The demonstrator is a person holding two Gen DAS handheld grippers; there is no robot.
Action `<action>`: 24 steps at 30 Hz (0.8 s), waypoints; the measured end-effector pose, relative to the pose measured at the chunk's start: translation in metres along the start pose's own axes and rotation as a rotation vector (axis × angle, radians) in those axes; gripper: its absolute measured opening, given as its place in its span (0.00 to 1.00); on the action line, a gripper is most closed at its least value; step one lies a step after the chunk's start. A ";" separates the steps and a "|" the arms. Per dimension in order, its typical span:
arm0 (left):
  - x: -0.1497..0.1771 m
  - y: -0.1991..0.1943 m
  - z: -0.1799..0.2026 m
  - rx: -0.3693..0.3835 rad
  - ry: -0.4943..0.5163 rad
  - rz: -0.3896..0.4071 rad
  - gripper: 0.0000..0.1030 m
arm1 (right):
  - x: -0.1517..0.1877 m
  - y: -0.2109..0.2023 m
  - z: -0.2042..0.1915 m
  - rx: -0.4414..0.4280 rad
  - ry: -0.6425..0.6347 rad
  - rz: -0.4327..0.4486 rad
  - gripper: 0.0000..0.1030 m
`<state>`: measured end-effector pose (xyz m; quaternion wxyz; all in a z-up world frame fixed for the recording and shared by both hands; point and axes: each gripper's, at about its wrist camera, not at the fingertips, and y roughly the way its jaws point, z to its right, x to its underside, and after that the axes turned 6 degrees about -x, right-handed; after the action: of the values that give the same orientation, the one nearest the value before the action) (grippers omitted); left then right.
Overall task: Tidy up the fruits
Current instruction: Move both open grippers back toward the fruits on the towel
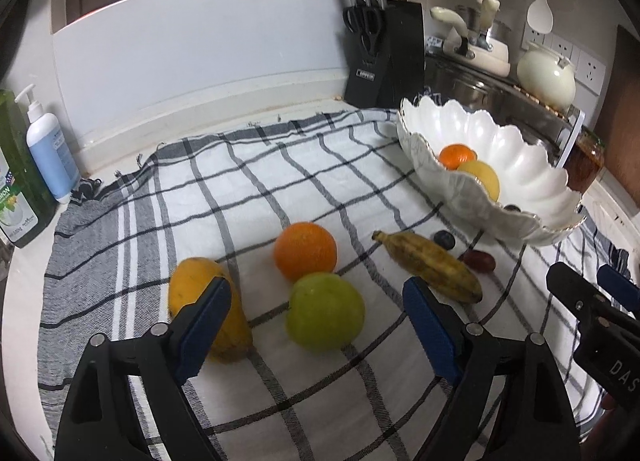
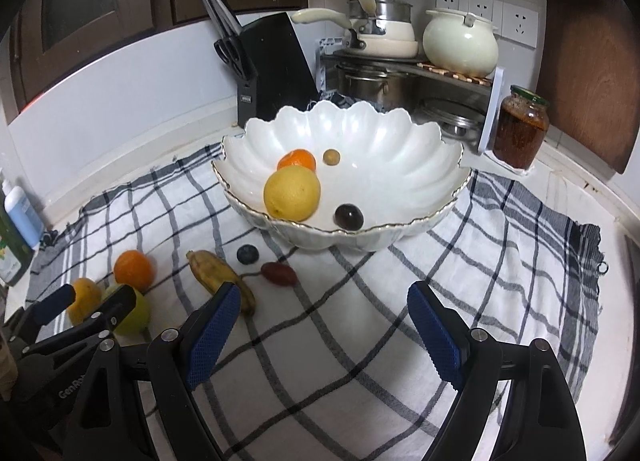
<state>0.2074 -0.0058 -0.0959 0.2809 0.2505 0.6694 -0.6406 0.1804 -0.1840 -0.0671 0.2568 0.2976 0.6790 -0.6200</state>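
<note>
A white scalloped bowl holds a lemon, a small orange, a dark plum and a small green fruit. On the checked cloth lie an orange, a green apple, a yellow mango, a spotted banana, a blueberry and a red date. My left gripper stands open just above the green apple, its left finger in front of the mango. My right gripper is open over bare cloth, the banana beside its left finger.
A black knife block stands behind the bowl, with pots and a cream kettle on a rack. A jar sits at the right. Soap bottles stand at the left edge. The cloth is bare right of the bowl.
</note>
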 end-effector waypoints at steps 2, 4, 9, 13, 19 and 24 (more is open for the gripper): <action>0.002 0.003 0.002 -0.005 0.009 -0.004 0.81 | 0.001 0.002 0.000 -0.003 0.002 -0.005 0.84; 0.003 0.007 0.004 -0.008 0.019 -0.010 0.78 | 0.002 0.003 0.001 -0.006 0.002 -0.009 0.84; 0.007 0.016 0.008 -0.020 0.038 -0.028 0.71 | 0.005 0.010 0.002 -0.009 0.004 -0.024 0.84; 0.011 0.024 0.009 -0.023 0.043 -0.052 0.67 | 0.008 0.015 0.001 -0.009 0.003 -0.039 0.84; 0.014 0.035 0.008 -0.022 0.043 -0.078 0.60 | 0.012 0.022 -0.003 -0.013 -0.004 -0.054 0.84; 0.014 0.040 0.006 -0.005 0.030 -0.093 0.45 | 0.013 0.025 -0.005 -0.013 -0.011 -0.062 0.84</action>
<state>0.2249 -0.0101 -0.1346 0.2414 0.2282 0.6861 -0.6472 0.1899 -0.1762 -0.0931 0.2432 0.2713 0.6906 -0.6247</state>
